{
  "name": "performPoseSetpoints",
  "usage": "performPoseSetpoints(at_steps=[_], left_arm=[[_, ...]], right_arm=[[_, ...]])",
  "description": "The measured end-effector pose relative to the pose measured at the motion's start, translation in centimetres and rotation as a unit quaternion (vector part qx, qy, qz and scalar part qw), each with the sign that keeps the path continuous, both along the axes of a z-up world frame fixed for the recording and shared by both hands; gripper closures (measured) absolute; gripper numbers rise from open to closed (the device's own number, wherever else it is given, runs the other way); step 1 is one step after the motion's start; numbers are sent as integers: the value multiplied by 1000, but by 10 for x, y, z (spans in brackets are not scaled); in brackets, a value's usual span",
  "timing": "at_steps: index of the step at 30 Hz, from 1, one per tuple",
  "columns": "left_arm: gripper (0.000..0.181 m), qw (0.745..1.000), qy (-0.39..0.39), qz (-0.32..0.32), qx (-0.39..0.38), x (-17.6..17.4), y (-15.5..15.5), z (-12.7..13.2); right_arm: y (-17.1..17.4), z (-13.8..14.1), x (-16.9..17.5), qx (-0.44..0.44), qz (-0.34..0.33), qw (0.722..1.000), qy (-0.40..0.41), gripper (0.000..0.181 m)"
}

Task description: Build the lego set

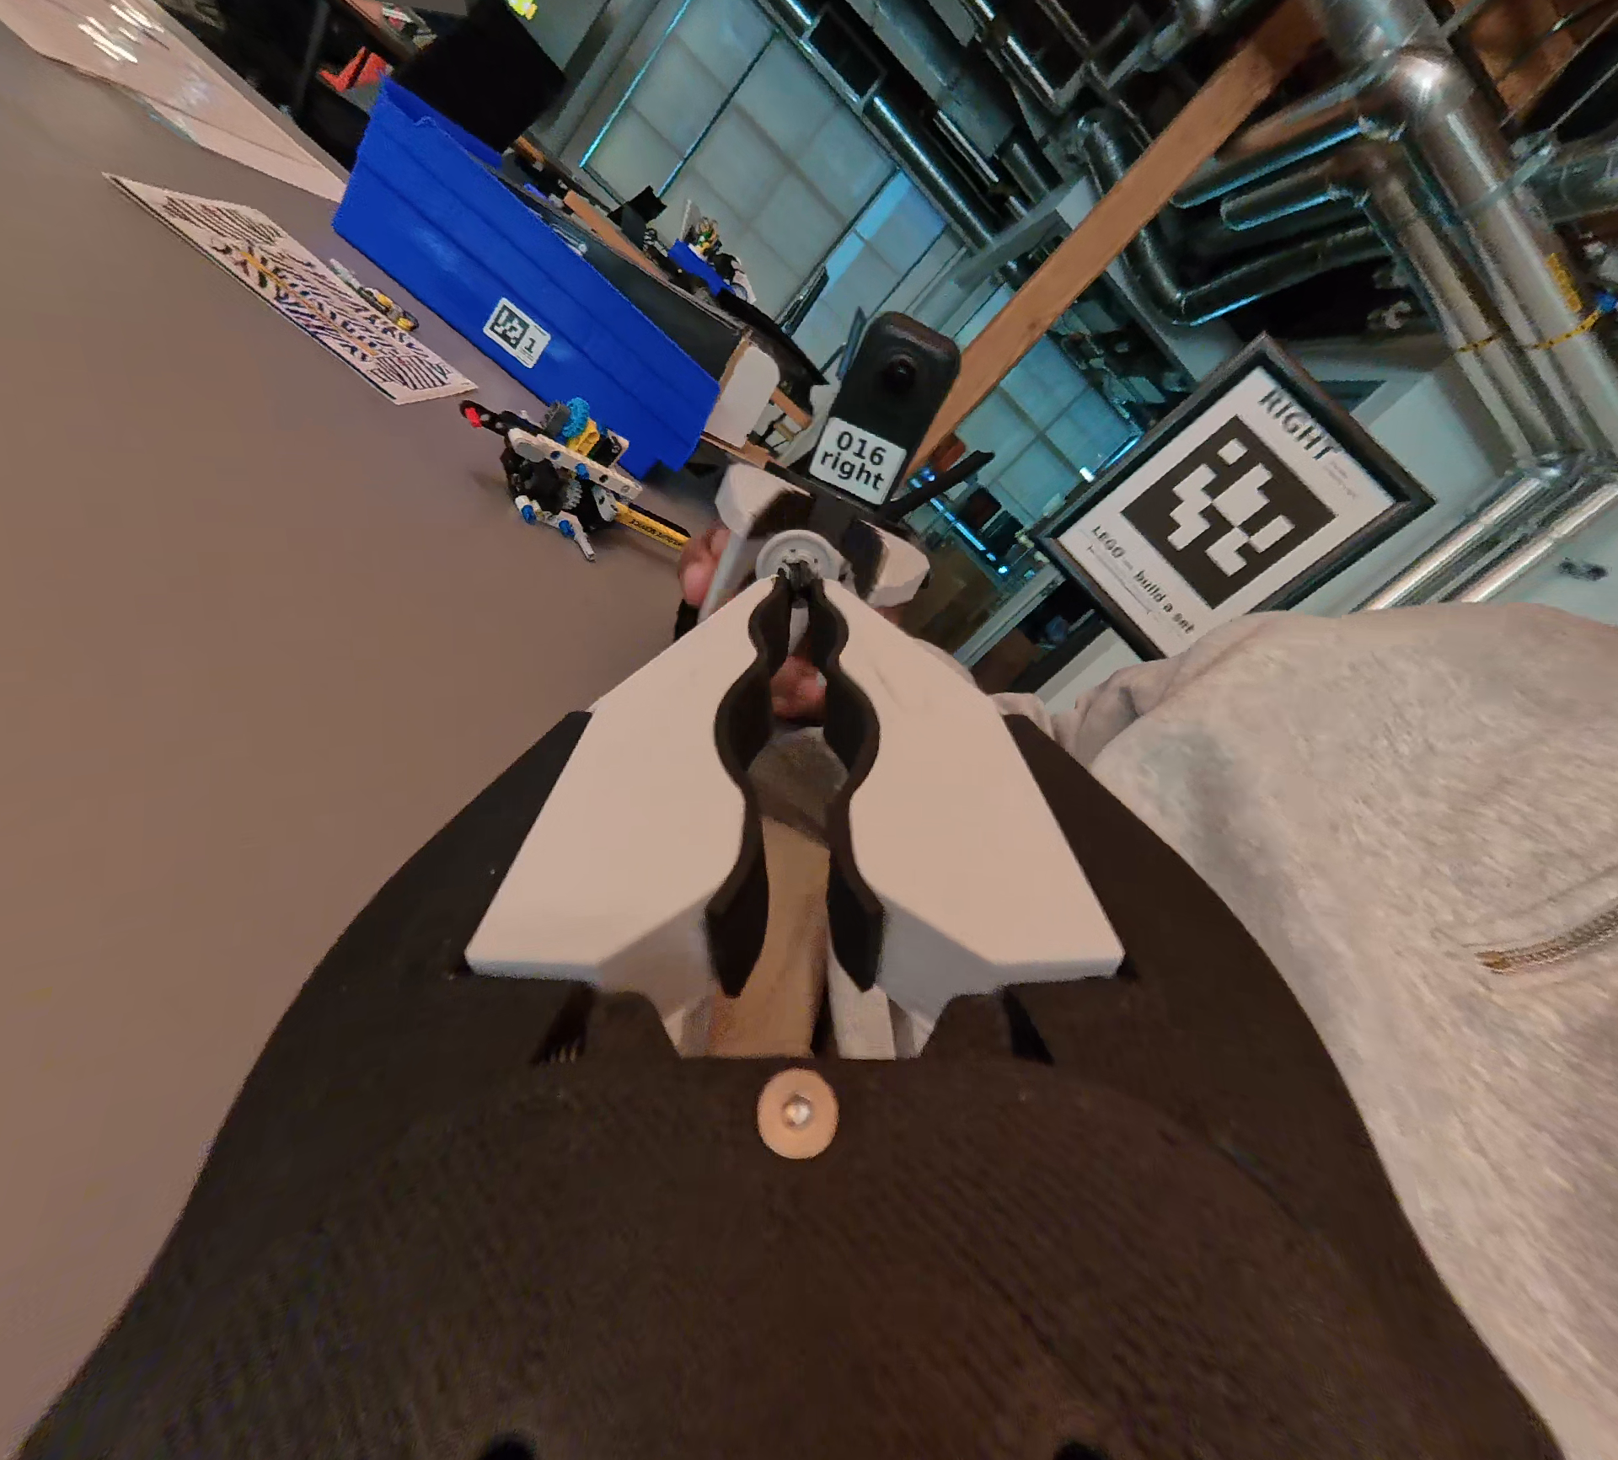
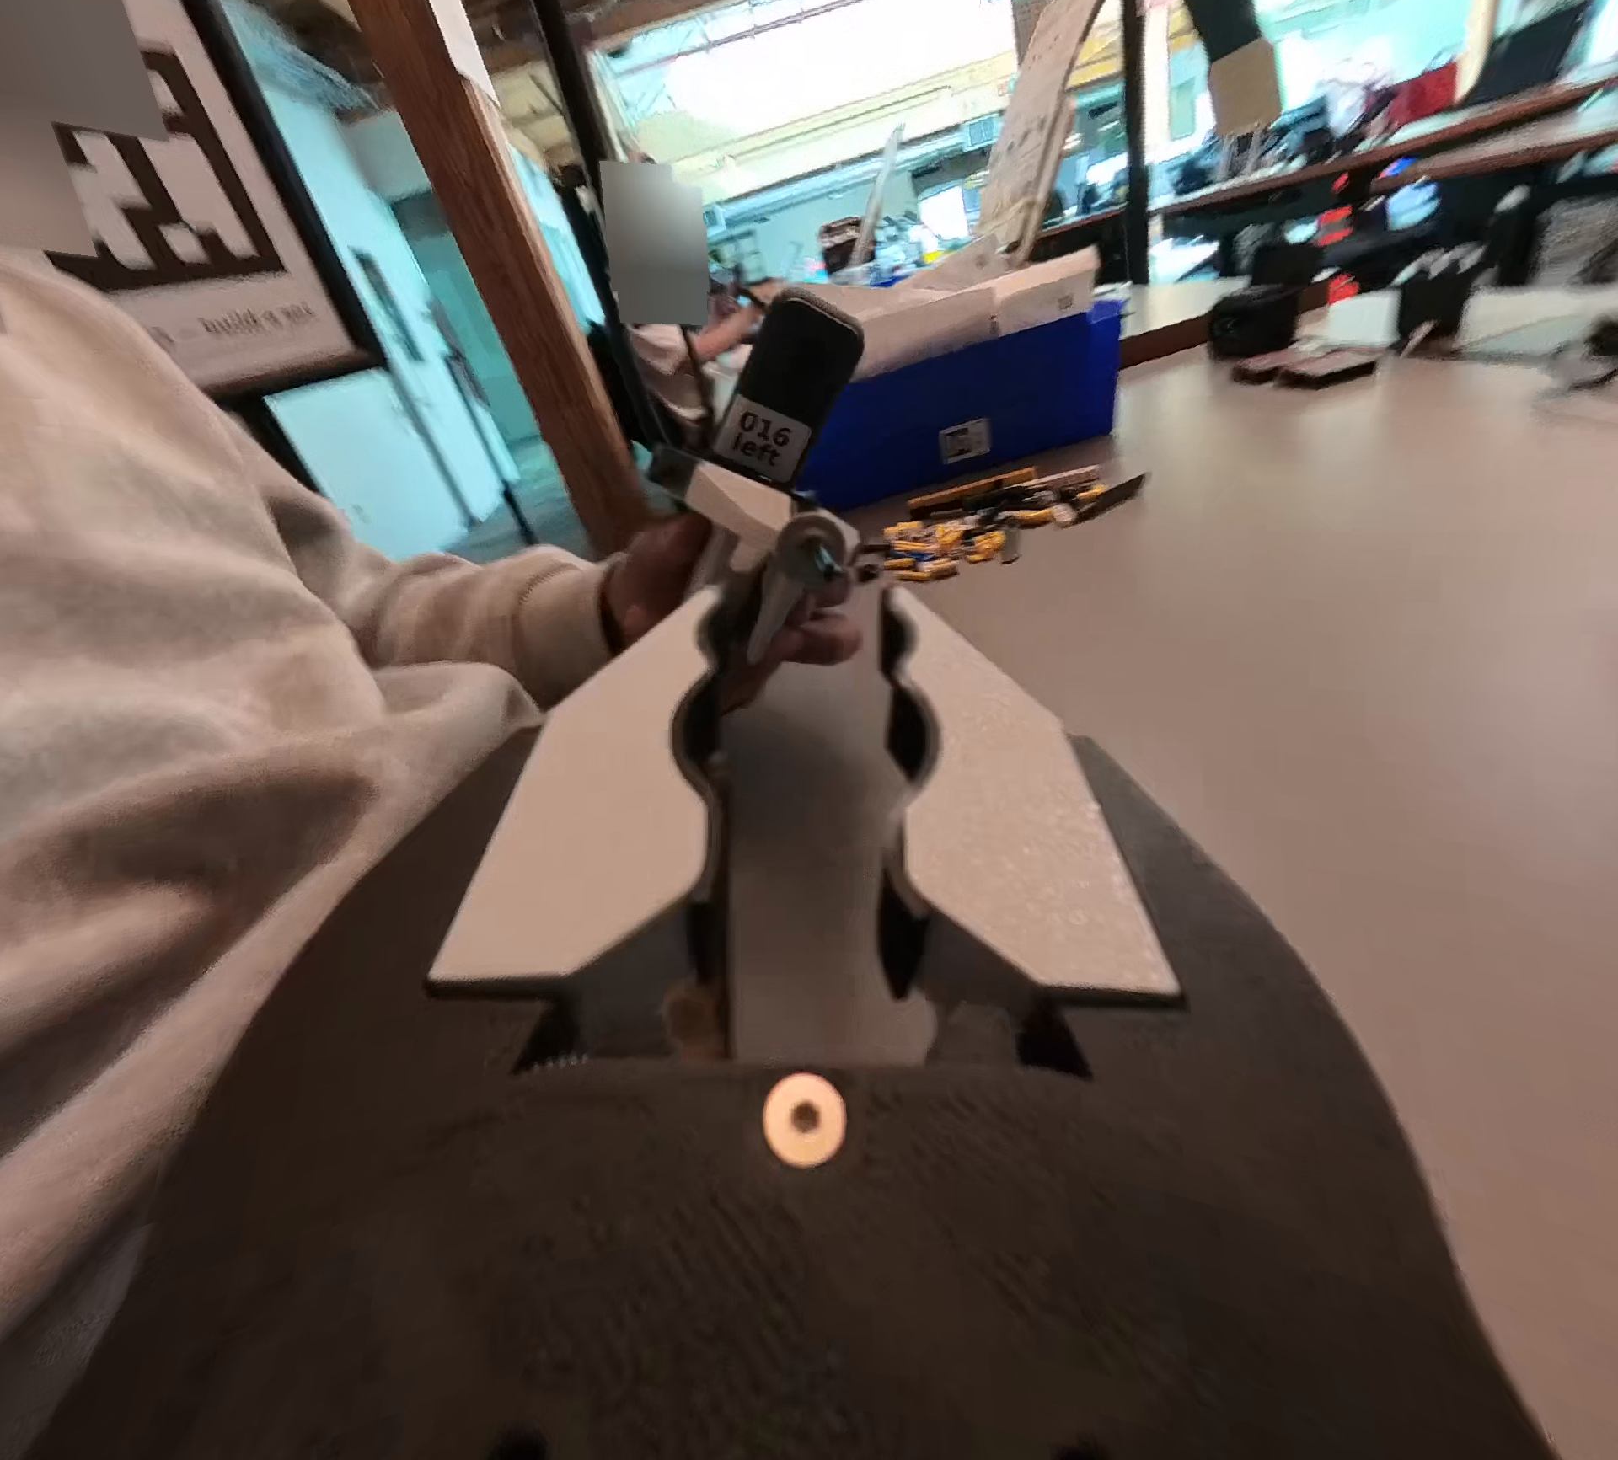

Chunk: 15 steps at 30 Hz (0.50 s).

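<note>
My left gripper is shut on a small dark pin that carries a grey round disc; I hold it up in the air above the table. The right wrist view shows the same disc at the left gripper's tips, with a bluish pin sticking out of it. My right gripper is open. Its fingers stand on either side of the disc and do not press on it. A partly built lego model stands on the grey table. A pile of loose yellow and black pieces lies on the table farther off.
A blue bin stands behind the model and also shows in the right wrist view. A printed sheet lies flat to its left. A framed sign and a person's grey sleeve are on the right. The grippers are tip to tip, or close to it.
</note>
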<state>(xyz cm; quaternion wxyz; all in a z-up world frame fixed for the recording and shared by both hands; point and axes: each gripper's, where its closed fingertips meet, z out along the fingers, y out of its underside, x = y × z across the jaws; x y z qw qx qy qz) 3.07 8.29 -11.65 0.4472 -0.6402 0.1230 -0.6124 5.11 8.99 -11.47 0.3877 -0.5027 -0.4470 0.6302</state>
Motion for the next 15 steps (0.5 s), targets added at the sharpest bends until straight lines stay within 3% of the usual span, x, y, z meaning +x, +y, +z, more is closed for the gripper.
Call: performPoseSetpoints(at_steps=[2,6,10,15], left_arm=[[179,999,-22,-14,-20,-4,1,0],[180,998,-16,-37,-41,-8,1,-8],[180,996,-12,-63,-69,-9,-3,-16],[180,990,-13,-87,-113,-2,-5,-30]], right_arm=[[7,-1,3,88,-43,995,-4,134],[6,-2,2,237,-94,967,-3,138],[-7,-22,-9,256,-48,964,-43,146],[-10,-21,-10,237,-28,970,-35,157]])
